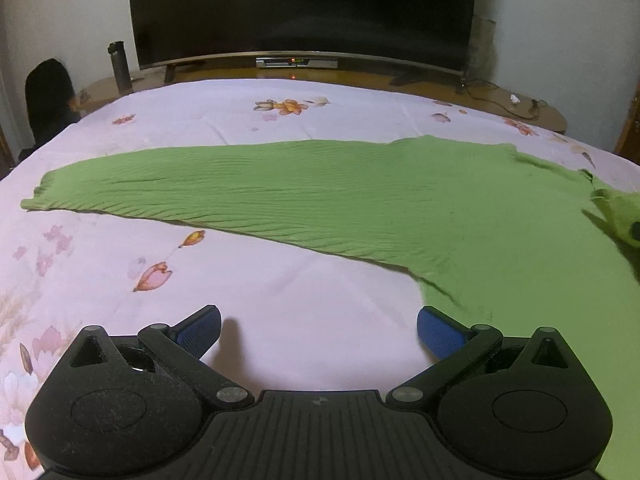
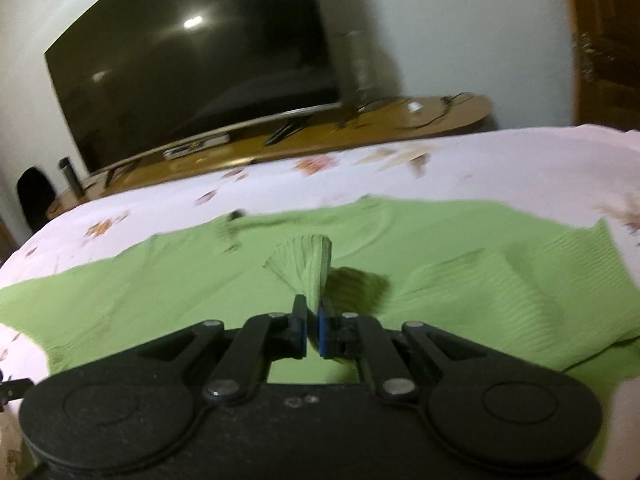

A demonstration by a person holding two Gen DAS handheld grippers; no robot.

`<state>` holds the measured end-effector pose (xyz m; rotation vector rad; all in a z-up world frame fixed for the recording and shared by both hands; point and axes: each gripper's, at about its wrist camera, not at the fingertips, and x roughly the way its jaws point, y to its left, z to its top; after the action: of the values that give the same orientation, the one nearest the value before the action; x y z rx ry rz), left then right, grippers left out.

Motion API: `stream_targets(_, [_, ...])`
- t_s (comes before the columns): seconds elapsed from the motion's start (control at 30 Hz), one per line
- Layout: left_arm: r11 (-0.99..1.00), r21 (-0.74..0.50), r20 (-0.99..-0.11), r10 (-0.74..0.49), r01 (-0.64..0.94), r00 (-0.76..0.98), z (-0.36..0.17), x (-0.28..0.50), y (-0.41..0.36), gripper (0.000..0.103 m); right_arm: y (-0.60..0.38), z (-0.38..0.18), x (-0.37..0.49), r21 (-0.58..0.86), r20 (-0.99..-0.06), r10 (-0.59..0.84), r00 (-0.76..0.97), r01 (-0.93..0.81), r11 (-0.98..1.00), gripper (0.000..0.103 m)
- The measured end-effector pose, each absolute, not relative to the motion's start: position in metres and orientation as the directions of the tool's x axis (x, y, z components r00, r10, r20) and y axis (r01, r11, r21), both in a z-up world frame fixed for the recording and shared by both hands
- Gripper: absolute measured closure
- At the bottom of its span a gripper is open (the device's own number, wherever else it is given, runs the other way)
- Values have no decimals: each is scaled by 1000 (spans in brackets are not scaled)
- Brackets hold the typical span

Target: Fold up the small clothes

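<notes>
A green ribbed knit garment (image 1: 360,196) lies spread on the bed, one long sleeve stretched to the left. My left gripper (image 1: 319,330) is open and empty, low over the bare sheet just in front of the garment's near edge. My right gripper (image 2: 313,322) is shut on the garment's cuff end (image 2: 310,264), which stands bunched above the fingertips, lifted over the rest of the green cloth (image 2: 160,292). That lifted end shows at the far right of the left wrist view (image 1: 622,216). The right wrist view is blurred.
The bed has a pale pink floral sheet (image 1: 280,292). Beyond its far edge stands a wooden TV unit (image 1: 360,76) with a large dark television (image 1: 304,8), a dark bottle (image 1: 120,66) and cables (image 1: 504,100).
</notes>
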<state>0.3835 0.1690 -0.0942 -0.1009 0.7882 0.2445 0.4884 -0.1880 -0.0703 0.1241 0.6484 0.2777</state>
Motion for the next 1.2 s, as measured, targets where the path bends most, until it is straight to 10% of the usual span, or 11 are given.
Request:
stream_targets(0.07, [970,0,-715,169,-242,679,-96,383,172,0,-175,-75,486,203,-584,314,749,-240,949,97])
stream_targets(0.2, [971,-43,-721,132,-235,680,-98,388,168,0,-155,-89,483,159,-621,322,715,-287,945,53])
stream_targets(0.57, [964,-260,-703,-156,-47,694,-88,444,79,1,-211,-72,434,112,-528,217,821,-186,976,53])
stream_targets(0.6, [957,-290,-702,-197,-23,684,-89,452,66,4,-224,-69,430,117,-522,192,831,-153,981,53])
stream_targets(0.63, [945,-326,-700,-237,-7,674,-90,460,54,23,-232,-69,433,122,-519,172,837,-127,984,53])
stream_targets(0.67, [935,-355,-710,-268,-2,651,-94,470,43,65,-244,-67,430,132,-517,154,842,-100,986,53])
stream_targets(0.7, [925,-379,-724,-289,-12,627,-100,478,34,69,-256,-66,427,143,-517,141,844,-77,987,53])
stream_targets(1.13, [823,-553,-661,-338,-130,670,-117,502,1,69,-346,-70,413,169,-540,53,840,46,985,52])
stream_targets(1.2, [806,-574,-643,-336,-142,688,-116,497,3,43,-352,-70,414,167,-542,50,839,49,985,52])
